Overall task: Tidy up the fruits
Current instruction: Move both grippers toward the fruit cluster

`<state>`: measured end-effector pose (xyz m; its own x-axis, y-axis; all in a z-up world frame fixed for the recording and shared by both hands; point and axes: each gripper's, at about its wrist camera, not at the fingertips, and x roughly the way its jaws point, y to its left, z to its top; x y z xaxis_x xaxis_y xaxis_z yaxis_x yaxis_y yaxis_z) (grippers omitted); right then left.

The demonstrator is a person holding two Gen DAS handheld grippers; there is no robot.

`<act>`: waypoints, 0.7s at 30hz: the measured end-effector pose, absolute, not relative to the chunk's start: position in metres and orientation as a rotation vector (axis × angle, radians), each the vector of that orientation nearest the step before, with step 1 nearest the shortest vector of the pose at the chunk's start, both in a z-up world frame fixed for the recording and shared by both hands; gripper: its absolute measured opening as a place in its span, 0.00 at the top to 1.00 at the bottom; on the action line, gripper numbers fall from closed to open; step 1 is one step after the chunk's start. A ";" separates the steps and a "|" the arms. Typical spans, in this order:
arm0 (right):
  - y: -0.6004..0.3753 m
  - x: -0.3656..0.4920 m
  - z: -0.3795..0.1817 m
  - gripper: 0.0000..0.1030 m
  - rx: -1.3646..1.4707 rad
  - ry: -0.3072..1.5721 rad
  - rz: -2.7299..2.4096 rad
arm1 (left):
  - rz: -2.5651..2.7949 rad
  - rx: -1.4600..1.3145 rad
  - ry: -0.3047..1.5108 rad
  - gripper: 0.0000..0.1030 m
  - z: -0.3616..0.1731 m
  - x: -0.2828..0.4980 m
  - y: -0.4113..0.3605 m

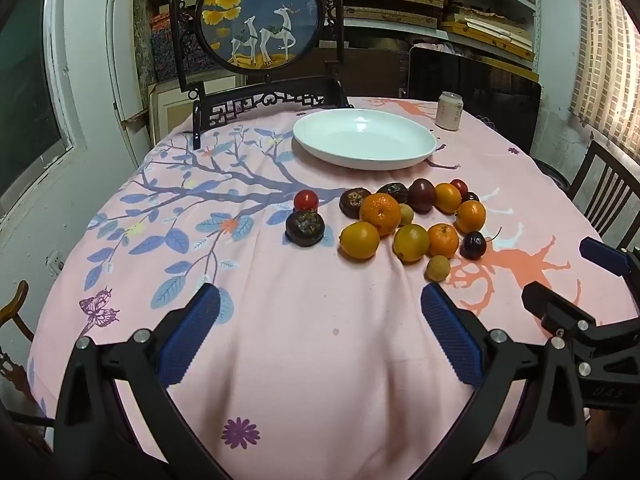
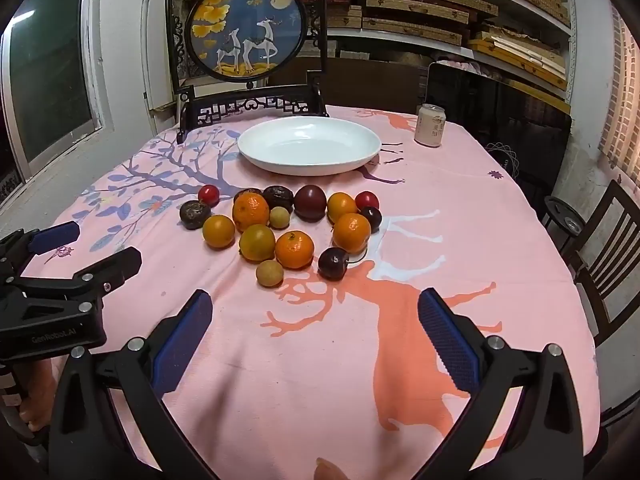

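Note:
Several fruits lie loose on the pink tablecloth: mandarins (image 1: 380, 208) (image 2: 251, 211), yellow-orange citrus (image 1: 359, 240), small tan longans (image 1: 438, 268) (image 2: 269, 273), dark plums (image 1: 421, 195) (image 2: 310, 202), a cherry (image 2: 333, 263), red tomatoes (image 1: 306, 200) and brown wrinkled fruits (image 1: 305, 227). Behind them stands an empty white plate (image 1: 416, 156) (image 2: 360, 160). My left gripper (image 1: 320, 300) hovers open over bare cloth, short of the pile. My right gripper (image 2: 316, 304) is open too, just short of the longan and cherry. Each gripper shows at the other view's edge.
A drink can (image 1: 449, 111) (image 2: 430, 125) stands right of the plate. A carved stand with a round deer picture (image 1: 259, 16) rises behind the table. Wooden chairs (image 2: 612, 232) sit at the right edge; shelves of boxes line the back wall.

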<state>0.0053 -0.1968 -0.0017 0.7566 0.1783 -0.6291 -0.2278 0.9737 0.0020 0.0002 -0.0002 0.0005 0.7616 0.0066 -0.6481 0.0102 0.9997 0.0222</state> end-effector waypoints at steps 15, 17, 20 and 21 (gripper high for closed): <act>-0.195 0.010 -0.015 0.01 -0.063 0.736 0.261 | 0.021 0.043 0.703 0.02 -0.006 -0.002 0.005; -0.198 0.013 -0.020 0.01 -0.048 0.756 0.270 | 0.020 0.050 0.710 0.02 -0.011 -0.003 0.007; -0.201 0.012 -0.025 0.01 -0.025 0.770 0.300 | 0.018 0.048 0.727 0.02 -0.016 -0.004 0.010; -0.203 0.011 -0.026 0.01 -0.022 0.764 0.304 | 0.018 0.046 0.733 0.02 -0.018 -0.003 0.011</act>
<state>0.0112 -0.2029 -0.0255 0.6807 0.2627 -0.6839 -0.2787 0.9562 0.0900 -0.0033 0.0107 -0.0183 0.7430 0.0325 -0.6685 -0.0001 0.9988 0.0484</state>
